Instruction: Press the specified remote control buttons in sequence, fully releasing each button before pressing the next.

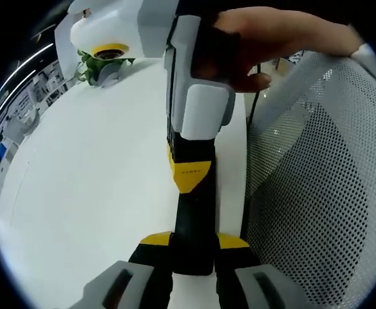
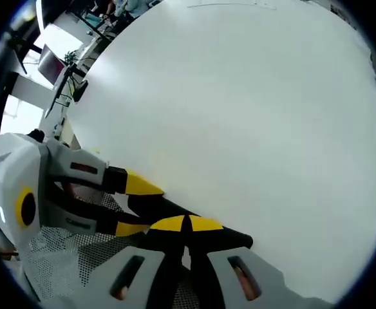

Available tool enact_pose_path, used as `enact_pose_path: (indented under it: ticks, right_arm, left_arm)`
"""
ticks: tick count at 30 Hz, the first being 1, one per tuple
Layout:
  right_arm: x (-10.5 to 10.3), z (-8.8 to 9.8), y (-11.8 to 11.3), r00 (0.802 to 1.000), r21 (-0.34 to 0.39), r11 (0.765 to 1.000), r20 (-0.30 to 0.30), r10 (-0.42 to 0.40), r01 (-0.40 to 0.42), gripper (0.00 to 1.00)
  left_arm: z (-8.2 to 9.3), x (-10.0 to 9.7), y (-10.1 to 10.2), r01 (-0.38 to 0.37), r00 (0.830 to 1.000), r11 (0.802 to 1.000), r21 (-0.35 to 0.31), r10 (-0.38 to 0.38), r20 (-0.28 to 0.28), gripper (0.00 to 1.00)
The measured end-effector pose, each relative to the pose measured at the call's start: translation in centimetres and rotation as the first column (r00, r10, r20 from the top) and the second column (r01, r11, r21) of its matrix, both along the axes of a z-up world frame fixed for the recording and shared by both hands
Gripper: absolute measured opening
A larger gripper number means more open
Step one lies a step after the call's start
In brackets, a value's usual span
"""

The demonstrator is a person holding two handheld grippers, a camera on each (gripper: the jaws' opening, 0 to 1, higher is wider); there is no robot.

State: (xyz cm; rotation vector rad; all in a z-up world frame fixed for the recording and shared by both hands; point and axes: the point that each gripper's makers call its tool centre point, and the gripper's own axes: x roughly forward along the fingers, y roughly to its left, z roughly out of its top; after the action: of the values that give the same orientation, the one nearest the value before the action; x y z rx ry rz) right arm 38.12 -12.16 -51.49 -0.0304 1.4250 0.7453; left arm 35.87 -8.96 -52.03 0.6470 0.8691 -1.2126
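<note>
My right gripper [image 2: 188, 223] is shut, its yellow-marked jaws pressed together with nothing in them, low over the white table [image 2: 239, 116]. In the left gripper view it reaches down from the top, a hand [image 1: 272, 38] around its white body, and its black fingers [image 1: 193, 212] run down between the jaws of my left gripper [image 1: 194, 242]. Those jaws stand apart on either side of the black fingers. From the right gripper view, the left gripper [image 2: 141, 206] comes in from the left with its two yellow tips spread.
A white mesh chair back [image 1: 317, 193] stands against the table edge [image 1: 246, 161], and its mesh [image 2: 65, 270] lies under the left gripper. A small potted plant [image 1: 101, 64] sits at the far end of the table [image 1: 98, 180]. Office furniture [image 2: 53, 64] lies beyond.
</note>
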Motion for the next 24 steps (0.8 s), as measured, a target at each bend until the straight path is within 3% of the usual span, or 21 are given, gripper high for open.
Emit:
enact_pose_path:
  ticks: [7,19,24]
  right_arm:
    - [-0.11,0.05,-0.06,0.998,0.021,0.998,-0.03,-0.064,0.064,0.0]
    - [-0.05,-0.07,0.25,0.999,-0.062,0.998,0.044,0.004,-0.001,0.0]
    - [-0.16,0.13,0.07,0.998,-0.002,0.998,0.009,-0.067,0.067,0.0]
  left_arm:
    - [0.01,0.01,-0.03,-0.021,1.0,1.0,0.007,0.021,-0.001,0.23]
    - [0.06,-0.1,-0.08,-0.048,0.999,0.999,0.003,0.048,-0.006,0.24]
    - [0.11,-0.15,-0.1,-0.052,0.999,0.999,0.003,0.052,0.004,0.24]
